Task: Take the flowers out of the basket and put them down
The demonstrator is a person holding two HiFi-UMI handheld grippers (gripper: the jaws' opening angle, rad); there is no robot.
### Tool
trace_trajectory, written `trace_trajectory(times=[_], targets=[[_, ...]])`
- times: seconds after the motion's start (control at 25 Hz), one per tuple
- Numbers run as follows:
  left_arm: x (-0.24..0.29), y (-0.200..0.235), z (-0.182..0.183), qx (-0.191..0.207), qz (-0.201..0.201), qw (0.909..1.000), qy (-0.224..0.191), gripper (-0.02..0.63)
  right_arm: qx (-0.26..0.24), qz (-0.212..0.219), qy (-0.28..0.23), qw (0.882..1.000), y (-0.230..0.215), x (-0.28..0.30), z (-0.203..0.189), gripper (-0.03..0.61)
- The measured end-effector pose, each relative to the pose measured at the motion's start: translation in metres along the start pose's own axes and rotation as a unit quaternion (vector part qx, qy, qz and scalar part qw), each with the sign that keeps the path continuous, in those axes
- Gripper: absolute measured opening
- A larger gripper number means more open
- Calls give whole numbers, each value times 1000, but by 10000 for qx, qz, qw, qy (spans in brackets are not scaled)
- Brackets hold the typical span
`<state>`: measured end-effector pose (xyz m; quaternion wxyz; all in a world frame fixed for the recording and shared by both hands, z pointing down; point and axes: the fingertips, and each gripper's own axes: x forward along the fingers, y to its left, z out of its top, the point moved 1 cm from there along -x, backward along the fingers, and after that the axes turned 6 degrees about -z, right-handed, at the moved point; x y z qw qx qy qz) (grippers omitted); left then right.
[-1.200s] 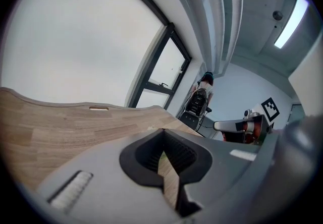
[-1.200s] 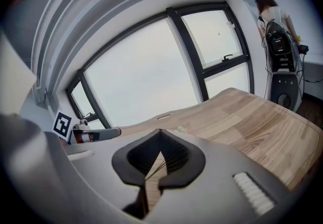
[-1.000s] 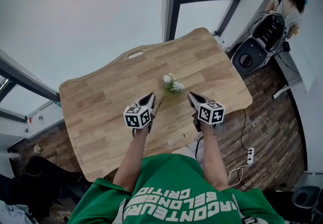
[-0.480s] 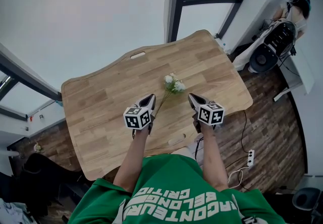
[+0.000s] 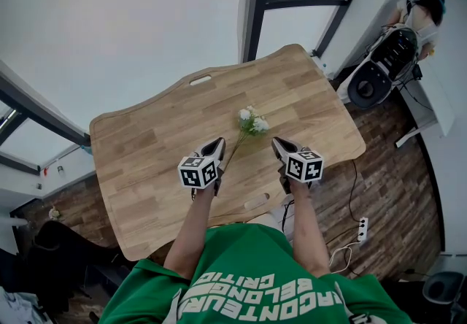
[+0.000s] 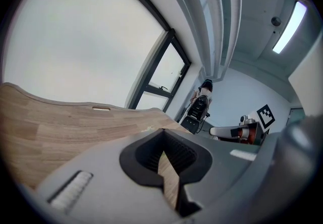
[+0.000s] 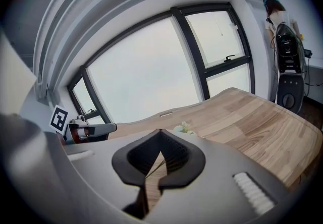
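I'm seeing the flowers (image 5: 250,123) lying on the table (image 5: 146,147) between my left tool (image 5: 216,143) and right tool (image 5: 276,142), both clenched empty; no basket showing, task looking done.

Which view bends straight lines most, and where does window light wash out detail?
Head view: mild bending, window frame leans, table evenly lit, flowers small but clear. Left gripper view: strong fisheye inside a dark round border, panes blown out white, left claw looms soft up close. Right gripper view: the same fisheye, window frames bowed into arcs, panes featureless white.
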<state>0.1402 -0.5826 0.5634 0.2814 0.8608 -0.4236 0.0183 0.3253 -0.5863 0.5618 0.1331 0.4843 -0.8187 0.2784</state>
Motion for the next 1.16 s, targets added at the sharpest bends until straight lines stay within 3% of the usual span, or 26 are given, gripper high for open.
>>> trace_trajectory(times=[1.16], targets=[[-4, -3, -12, -130, -59, 9999, 39, 15, -277, -47, 217, 9994, 1, 2, -8, 6]])
